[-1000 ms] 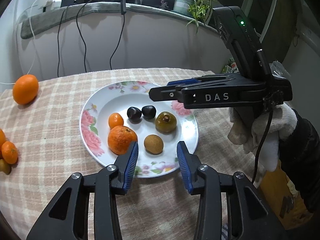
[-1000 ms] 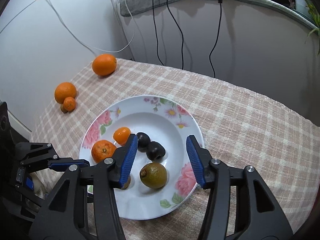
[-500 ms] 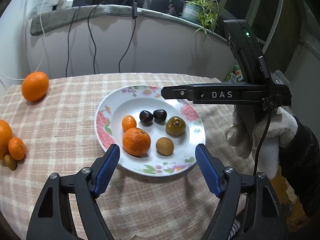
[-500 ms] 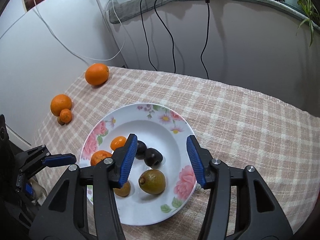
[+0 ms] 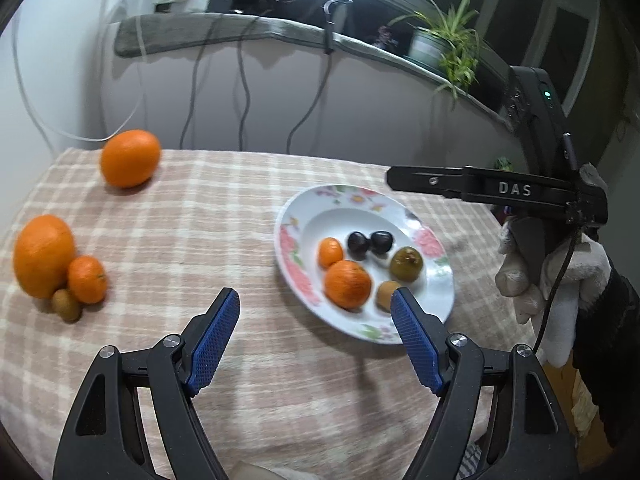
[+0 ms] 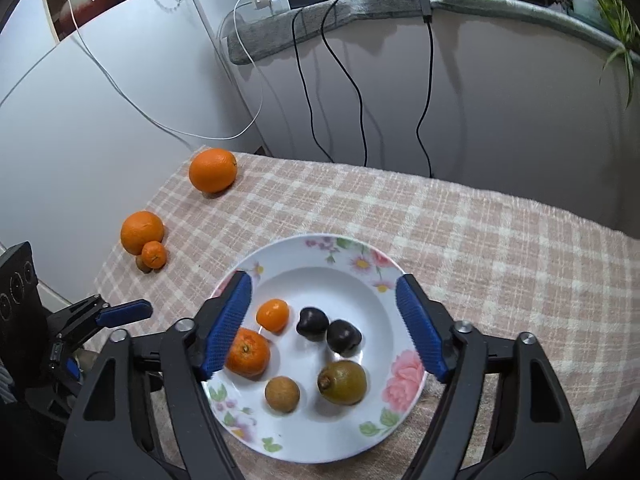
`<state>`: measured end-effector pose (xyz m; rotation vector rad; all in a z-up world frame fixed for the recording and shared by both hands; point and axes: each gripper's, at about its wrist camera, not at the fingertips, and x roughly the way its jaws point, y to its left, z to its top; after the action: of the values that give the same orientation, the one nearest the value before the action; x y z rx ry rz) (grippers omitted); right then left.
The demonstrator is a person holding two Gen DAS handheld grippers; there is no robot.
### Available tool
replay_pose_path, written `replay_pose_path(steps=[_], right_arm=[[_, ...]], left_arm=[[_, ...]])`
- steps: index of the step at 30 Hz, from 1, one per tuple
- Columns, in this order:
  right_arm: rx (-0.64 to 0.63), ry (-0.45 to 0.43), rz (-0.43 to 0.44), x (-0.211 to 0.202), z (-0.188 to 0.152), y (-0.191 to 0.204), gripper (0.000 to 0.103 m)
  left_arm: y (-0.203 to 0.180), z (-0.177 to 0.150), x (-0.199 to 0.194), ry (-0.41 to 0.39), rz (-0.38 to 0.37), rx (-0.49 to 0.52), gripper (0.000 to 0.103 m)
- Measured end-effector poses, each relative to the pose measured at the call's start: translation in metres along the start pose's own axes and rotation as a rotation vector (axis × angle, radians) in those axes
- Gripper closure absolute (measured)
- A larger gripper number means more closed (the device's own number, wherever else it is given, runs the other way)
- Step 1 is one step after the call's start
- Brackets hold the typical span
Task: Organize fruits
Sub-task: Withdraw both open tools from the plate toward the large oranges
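Left gripper (image 5: 314, 336): jaws spread wide after just opening, nothing between the pads, over bare checked tablecloth (image 5: 208, 220).

Right gripper (image 6: 324, 324): jaws just opened, released, hanging over the floral plate (image 6: 360, 264) with no fruit pinched.

On the plate, right wrist view: brown round fruit (image 6: 282, 394) at 6 o'clock, green-brown fruit (image 6: 342, 382) at 5, mandarin (image 6: 248, 352) at 8, small orange fruit (image 6: 273, 314) at 10, two dark fruits (image 6: 328, 328) at centre, touching.

Off the plate, 10 o'clock: orange (image 6: 142, 232), small mandarin (image 6: 154, 254) and small brown fruit (image 6: 142, 264) clustered, touching. Farther, at 11: lone orange (image 6: 212, 170) near the cloth's edge.
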<state>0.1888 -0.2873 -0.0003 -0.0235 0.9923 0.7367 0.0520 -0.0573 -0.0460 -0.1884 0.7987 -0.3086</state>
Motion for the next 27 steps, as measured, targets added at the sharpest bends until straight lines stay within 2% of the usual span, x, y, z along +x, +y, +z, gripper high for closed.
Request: replay_pose_path(steps=[2, 11, 19, 27], right_arm=[[0.002, -0.01, -0.012, 0.0, 0.004, 0.004, 0.014], [-0.033, 0.01, -0.006, 0.014, 0.016, 0.029, 0.014], [-0.055, 0.029, 0.075, 0.026, 0.031, 0.056, 0.014], [-0.115, 0.07, 0.162, 0.05, 0.048, 0.1, 0.014]], left_arm=[[0.009, -0.001, -0.004, -0.006, 0.013, -0.019, 0.025], [0.054, -0.006, -0.022, -0.03, 0.041, -0.128, 0.025], [0.101, -0.013, -0.044, -0.072, 0.11, -0.233, 0.025], [0.145, -0.019, -0.062, -0.111, 0.15, -0.354, 0.025]])
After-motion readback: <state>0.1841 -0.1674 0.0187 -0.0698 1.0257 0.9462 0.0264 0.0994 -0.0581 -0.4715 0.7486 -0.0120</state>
